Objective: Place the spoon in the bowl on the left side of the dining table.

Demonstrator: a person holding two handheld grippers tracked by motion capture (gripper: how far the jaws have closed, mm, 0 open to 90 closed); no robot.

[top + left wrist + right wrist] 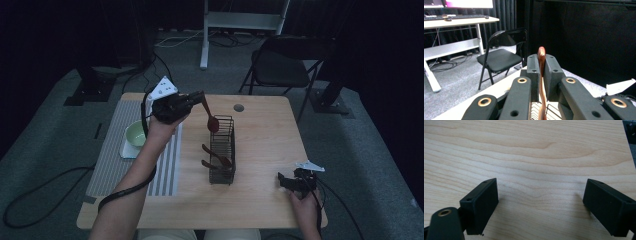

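A pale green bowl [135, 133] sits on the striped mat [117, 150]. Above it, the raised left gripper [196, 98] pinches a wooden spoon [210, 117] over the wire basket [222, 150]. The right gripper [283, 180] rests low on the table [260, 130], jaws spread.

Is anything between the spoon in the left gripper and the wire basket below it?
Nothing visible. The left gripper holds the wooden spoon with its bowl hanging at the far end of the wire basket. Two spoons already lie inside, nearer the person.
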